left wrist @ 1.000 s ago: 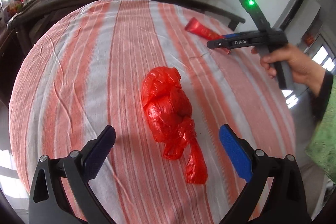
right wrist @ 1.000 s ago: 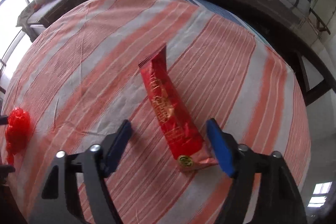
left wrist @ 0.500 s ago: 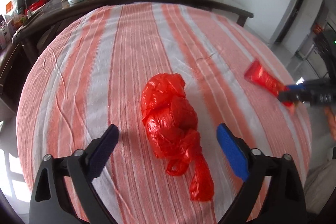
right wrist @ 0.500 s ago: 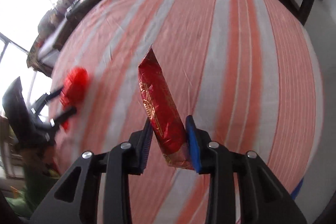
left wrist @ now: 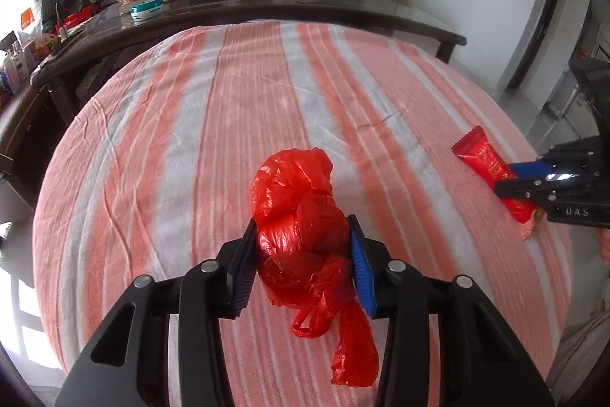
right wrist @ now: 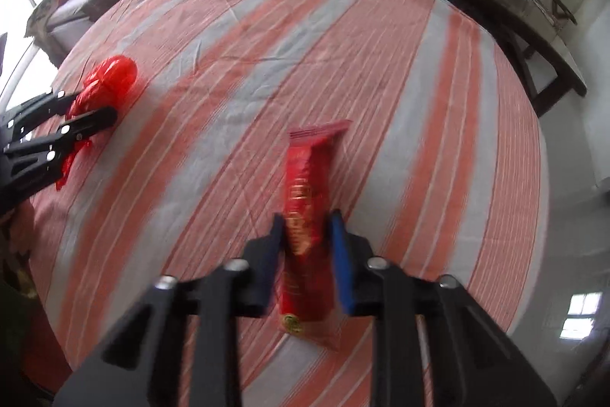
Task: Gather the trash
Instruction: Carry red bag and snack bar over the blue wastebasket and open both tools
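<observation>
A: Since 1 second ago, both sets of jaws have drawn in from wide apart, and the right gripper (right wrist: pixel 305 235) has carried the red wrapper (right wrist: pixel 305 216) off its old spot toward the cloth's near right edge.

B: Left gripper (left wrist: pixel 303 246)?

A: Jaws closing, pads pressed on both sides of the knotted red plastic bag (left wrist: pixel 301 227), which sits on the striped cloth (left wrist: pixel 190 140), its tail trailing toward the camera.

B: Right side?

A: Jaws closing, pinching the wrapper near its lower end; upper end points away. 2 items, well apart.
</observation>
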Demonstrator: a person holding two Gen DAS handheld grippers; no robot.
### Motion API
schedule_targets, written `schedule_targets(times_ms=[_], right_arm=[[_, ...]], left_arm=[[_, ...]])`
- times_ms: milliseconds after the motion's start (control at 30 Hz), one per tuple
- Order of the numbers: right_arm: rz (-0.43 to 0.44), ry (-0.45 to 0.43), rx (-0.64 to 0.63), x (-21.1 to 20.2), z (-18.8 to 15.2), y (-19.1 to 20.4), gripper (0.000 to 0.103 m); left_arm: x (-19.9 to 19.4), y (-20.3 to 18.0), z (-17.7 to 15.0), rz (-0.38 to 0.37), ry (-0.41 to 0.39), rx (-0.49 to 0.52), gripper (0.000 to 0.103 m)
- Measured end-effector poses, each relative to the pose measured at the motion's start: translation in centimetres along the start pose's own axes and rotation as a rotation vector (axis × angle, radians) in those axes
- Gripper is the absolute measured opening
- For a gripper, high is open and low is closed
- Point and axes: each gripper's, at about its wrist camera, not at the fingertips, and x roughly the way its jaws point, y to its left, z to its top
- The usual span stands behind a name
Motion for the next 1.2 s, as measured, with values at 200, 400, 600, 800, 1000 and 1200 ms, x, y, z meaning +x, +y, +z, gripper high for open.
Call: schedule_targets(times_ms=[200,400,600,800,1000,1200], right_arm=[[0.167,-0.117,0.211,-5.0,-4.1,-3.3,0.02],[0.212,-0.224,0.401,-10.2,-13.5,-9.0,0.02],[0.038,-0.198,0.567,-11.1,-24.2,-17.5,0.02],[0.013,-0.194,0.747,-8.0,-31.6,-24.6,0.02],[0.026,-0.176,0.86,-3.6,-36.0,-29.3,0.02],[0.093,-0.196,0.95,-1.3,-38.7,-31.7,0.055]], left_arm=[[-1.8,-3.0,-0.5,-0.159,0.001,0.016,0.042],[-4.5,-12.7,-2.0,-0.334,0.031,0.126,0.042],[-5.3,-26.2,-3.5,-0.477,0.102,0.268,0.043],[-0.1,-38.7,-5.8,-0.484,0.199,0.336,0.043],[7.8,-45.0,-7.9,-0.471,0.279,0.331,0.045],[12.6,-47.8,-8.4,-0.428,0.269,0.328,0.081]])
